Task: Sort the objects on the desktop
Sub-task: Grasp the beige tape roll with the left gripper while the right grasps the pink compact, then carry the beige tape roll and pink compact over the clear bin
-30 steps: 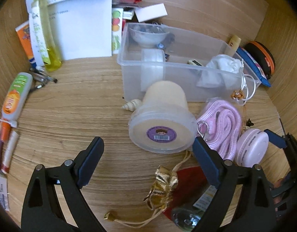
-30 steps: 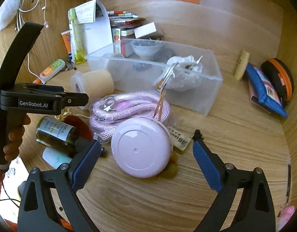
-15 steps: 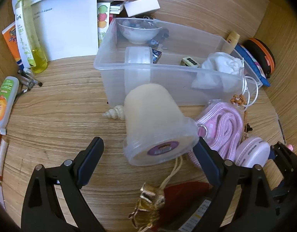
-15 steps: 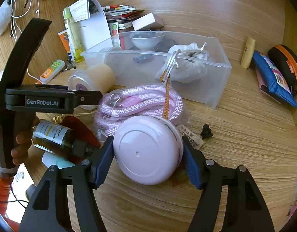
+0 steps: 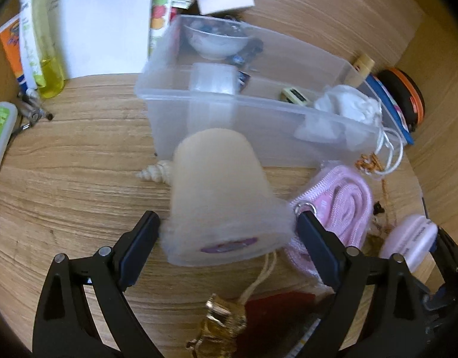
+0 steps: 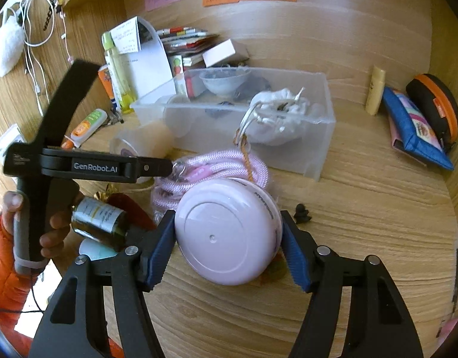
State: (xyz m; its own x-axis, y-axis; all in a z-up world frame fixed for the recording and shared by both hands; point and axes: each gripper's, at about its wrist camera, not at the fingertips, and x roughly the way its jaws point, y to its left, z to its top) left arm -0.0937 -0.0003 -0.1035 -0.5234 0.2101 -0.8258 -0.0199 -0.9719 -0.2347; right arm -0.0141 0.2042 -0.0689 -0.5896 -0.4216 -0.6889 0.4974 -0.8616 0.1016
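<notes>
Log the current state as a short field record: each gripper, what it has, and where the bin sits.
left gripper: open, jaws either side of the tipped beige tub, no pad contact visible
right gripper: shut on the pink round case
clear bin: behind both, on the desk
pink rope: between case and bin

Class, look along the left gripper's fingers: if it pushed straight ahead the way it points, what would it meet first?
Most likely the translucent beige plastic tub lying on its side: it sits between the open left gripper fingers. The clear plastic storage bin stands behind it, though depth is uncertain.
</notes>
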